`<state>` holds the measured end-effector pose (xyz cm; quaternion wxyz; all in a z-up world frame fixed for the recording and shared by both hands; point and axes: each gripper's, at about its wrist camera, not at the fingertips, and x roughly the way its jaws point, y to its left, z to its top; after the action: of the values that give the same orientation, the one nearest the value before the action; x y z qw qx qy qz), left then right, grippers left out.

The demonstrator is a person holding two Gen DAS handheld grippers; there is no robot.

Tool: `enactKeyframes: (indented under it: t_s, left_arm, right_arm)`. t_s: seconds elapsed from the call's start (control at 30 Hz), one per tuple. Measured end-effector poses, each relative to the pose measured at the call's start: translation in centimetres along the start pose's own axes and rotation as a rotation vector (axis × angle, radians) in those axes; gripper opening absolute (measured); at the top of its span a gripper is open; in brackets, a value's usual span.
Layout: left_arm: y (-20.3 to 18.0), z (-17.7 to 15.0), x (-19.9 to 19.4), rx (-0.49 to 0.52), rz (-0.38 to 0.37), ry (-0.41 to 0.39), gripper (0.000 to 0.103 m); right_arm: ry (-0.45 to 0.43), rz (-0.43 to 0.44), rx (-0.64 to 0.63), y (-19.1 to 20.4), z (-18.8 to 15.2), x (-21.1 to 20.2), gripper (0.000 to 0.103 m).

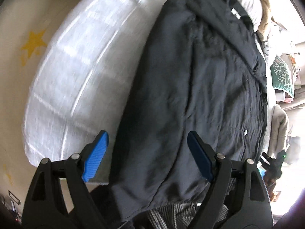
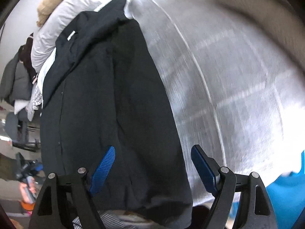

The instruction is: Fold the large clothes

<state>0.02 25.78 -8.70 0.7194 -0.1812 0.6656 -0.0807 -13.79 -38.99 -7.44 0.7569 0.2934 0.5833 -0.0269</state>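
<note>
The left gripper [image 1: 147, 156] stands with jaws wide apart and nothing pinched, hovering over the near hem of the dark navy jacket [image 1: 200, 87], which lies lengthwise on the white checked bedcover [image 1: 76, 72], collar toward twelve o'clock. The right gripper [image 2: 152, 168] is equally spread and empty above the jacket's [image 2: 106, 105] opposite edge. Only the left view shows a yellow star [image 1: 34, 42] at nine o'clock and a snap button [image 1: 245, 132]. Only the right view shows a bright blue cloth [image 2: 286, 194] at four o'clock and the bedcover [image 2: 228, 80] stretching toward three.
</note>
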Motion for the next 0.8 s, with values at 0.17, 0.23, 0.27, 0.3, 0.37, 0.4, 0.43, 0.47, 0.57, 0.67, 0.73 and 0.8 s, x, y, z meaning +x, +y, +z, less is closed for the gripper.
enactKeyframes:
  t_s: [0.17, 0.23, 0.27, 0.3, 0.37, 0.4, 0.43, 0.47, 0.57, 0.67, 0.73, 0.8]
  left_arm:
    - [0.5, -1.8, 1.5, 0.080, -0.065, 0.091, 0.085]
    - [0.4, -2.5, 1.8, 0.104, -0.098, 0.119, 0.085]
    - [0.3, -3.0, 2.0, 0.121, -0.111, 0.137, 0.085]
    - [0.1, -3.1, 2.1, 0.131, -0.114, 0.142, 0.085]
    - [0.2, -3.6, 2.0, 0.139, -0.163, 0.164, 0.084]
    - [0.2, -3.6, 2.1, 0.136, -0.189, 0.182, 0.081]
    - [0.2, -4.0, 2.2, 0.142, -0.199, 0.196, 0.077]
    - [0.1, -4.2, 2.2, 0.151, -0.197, 0.202, 0.075]
    - [0.1, -5.1, 1.9, 0.174, -0.192, 0.220, 0.058]
    - [0.3, -5.3, 1.1, 0.170, -0.210, 0.199, 0.039]
    - [0.4, -5.3, 0.5, 0.158, -0.242, 0.179, 0.019]
    - [0.1, -5.3, 0.0, 0.155, -0.262, 0.153, 0.012]
  right_arm:
    - [0.063, 0.017, 0.003, -1.3, -1.3, 1.4, 0.084]
    - [0.061, 0.030, -0.010, -1.3, -1.7, 1.4, 0.084]
    - [0.064, 0.036, -0.013, -1.4, -1.9, 1.4, 0.084]
    - [0.067, 0.039, -0.018, -1.4, -2.2, 1.5, 0.084]
    - [0.070, 0.037, -0.032, -1.1, -2.7, 1.5, 0.082]
    - [0.071, 0.033, -0.039, -1.0, -2.8, 1.5, 0.081]
    - [0.072, 0.028, -0.046, -0.8, -3.1, 1.6, 0.078]
    - [0.075, 0.024, -0.050, -0.7, -3.2, 1.6, 0.073]
    - [0.100, 0.029, -0.051, -0.7, -3.9, 1.8, 0.055]
    - [0.111, 0.038, -0.060, -0.3, -4.4, 1.7, 0.037]
    - [0.114, 0.048, -0.077, 0.2, -4.7, 1.7, 0.029]
    - [0.104, 0.037, -0.114, 1.3, -4.9, 1.5, 0.018]
